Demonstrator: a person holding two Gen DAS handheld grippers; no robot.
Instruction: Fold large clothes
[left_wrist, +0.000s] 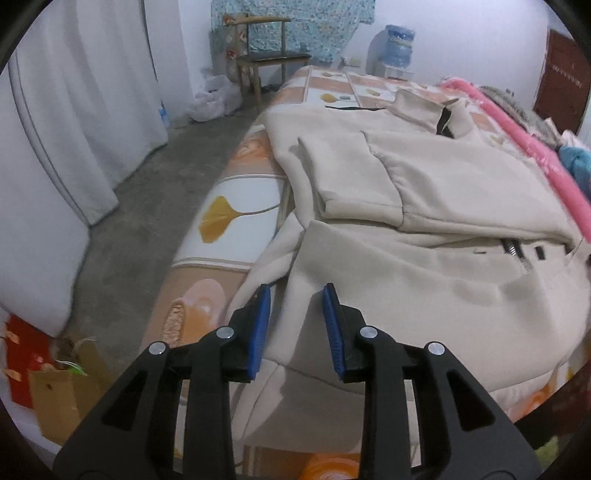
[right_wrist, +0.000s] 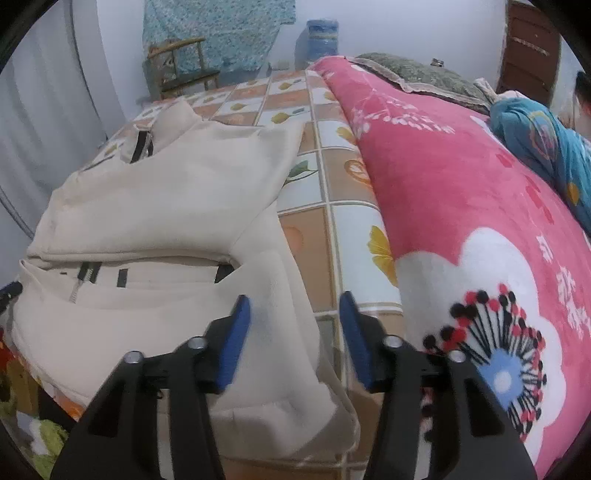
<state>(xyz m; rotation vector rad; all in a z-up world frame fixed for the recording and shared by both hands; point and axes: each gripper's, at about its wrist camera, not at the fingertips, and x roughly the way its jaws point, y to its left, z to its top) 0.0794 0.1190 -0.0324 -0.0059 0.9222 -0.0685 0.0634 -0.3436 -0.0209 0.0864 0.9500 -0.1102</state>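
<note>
Trouble looked likeliest at the near hem: the cream jacket (left_wrist: 424, 206), part-folded on the bed (left_wrist: 229, 206), could slip floorward if pinched unevenly. The left gripper (left_wrist: 297, 291) and right gripper (right_wrist: 295, 299) both hovered wide apart, holding nothing.

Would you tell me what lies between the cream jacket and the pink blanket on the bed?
In the right wrist view, only a bare strip of the tiled-pattern bedsheet lies between the cream jacket and the pink blanket.
</note>
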